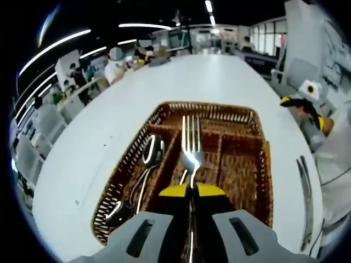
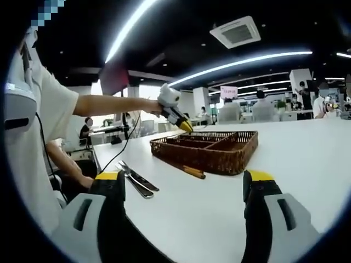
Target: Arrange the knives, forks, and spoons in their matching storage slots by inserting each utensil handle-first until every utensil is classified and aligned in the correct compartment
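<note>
Up close in the left gripper view, the left gripper (image 1: 191,189) has its jaws clenched on a fork (image 1: 191,145), tines pointing far, held over the middle slots of the wicker tray (image 1: 262,164) on the white counter (image 1: 219,82). Two spoons (image 1: 151,150) lie in the tray's left slot. Knives (image 1: 304,186) rest on the counter right of the tray. The right gripper (image 2: 184,183) hovers with jaws released, grasping nothing

Bright ceiling strip lights (image 2: 241,61), fisheye warp, soft edges, slight blur.
</note>
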The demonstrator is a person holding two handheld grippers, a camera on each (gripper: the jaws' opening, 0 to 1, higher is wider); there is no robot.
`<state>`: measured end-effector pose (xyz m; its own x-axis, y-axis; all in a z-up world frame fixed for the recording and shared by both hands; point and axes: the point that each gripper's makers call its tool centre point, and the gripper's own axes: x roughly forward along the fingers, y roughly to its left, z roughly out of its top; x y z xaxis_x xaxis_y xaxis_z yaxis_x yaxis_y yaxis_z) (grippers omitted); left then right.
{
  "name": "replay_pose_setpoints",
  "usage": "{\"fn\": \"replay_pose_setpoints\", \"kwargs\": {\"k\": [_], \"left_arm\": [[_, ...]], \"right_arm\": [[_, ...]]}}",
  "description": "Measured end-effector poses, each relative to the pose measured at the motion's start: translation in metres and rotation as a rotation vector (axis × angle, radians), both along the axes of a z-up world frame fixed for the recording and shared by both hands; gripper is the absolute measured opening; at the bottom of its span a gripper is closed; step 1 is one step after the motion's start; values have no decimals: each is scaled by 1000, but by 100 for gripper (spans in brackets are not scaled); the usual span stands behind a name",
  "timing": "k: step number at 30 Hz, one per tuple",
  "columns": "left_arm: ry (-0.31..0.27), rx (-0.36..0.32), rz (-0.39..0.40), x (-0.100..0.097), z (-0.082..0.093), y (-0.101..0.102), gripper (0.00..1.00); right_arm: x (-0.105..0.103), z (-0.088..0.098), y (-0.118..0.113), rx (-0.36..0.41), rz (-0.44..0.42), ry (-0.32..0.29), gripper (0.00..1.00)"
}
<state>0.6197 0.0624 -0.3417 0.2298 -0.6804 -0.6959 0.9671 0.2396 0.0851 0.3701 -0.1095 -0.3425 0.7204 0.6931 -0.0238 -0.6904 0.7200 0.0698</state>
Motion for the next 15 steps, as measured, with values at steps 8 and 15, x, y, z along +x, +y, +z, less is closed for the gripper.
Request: {"fn": "replay_pose_setpoints", "kwargs": {"k": [8,15], "left_arm": [[15,25,-24,1,-14,-6,2],[26,55,-60,0,-25,-11,2]], "right_arm": [[2,-3,0,-4,1,9,92],[4,-4,-1,-3,-1,13,91]]}}
